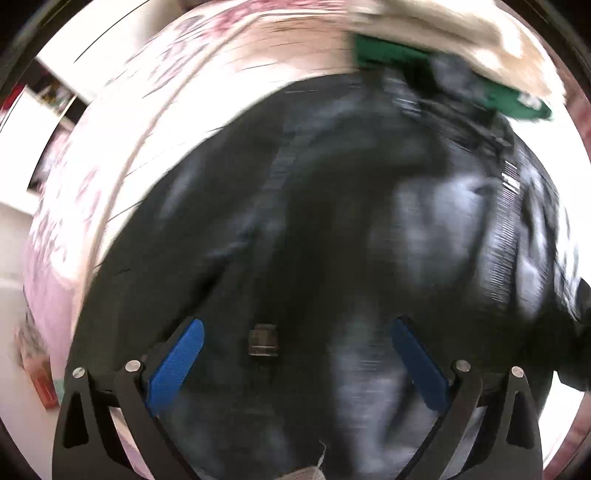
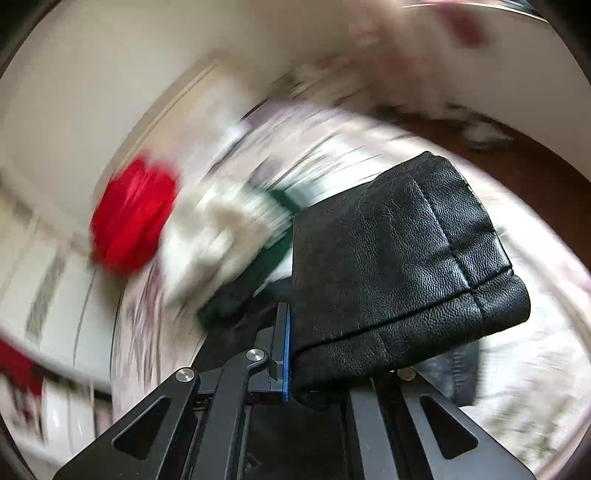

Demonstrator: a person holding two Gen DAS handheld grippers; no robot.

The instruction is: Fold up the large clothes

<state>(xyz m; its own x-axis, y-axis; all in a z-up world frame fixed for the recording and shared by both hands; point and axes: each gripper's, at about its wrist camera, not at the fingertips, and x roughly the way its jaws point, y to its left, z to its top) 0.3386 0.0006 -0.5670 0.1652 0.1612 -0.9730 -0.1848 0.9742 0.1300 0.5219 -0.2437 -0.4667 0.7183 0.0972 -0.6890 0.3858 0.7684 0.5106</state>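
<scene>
A large black leather jacket (image 1: 314,221) lies spread on a bed and fills most of the blurred left wrist view. My left gripper (image 1: 297,350) is open, its blue pads (image 1: 177,362) wide apart just above the jacket, with nothing between them. In the right wrist view my right gripper (image 2: 291,350) is shut on a thick fold of the black jacket (image 2: 399,258), which is lifted and drapes over the right finger, hiding it. Only the left blue pad (image 2: 286,354) shows.
The bed has a white and pink floral sheet (image 1: 122,155). A pile of other clothes lies at the far side: a green garment (image 1: 388,55) under a cream one (image 1: 461,33), and a red garment (image 2: 129,218) in the right wrist view. Both views are motion-blurred.
</scene>
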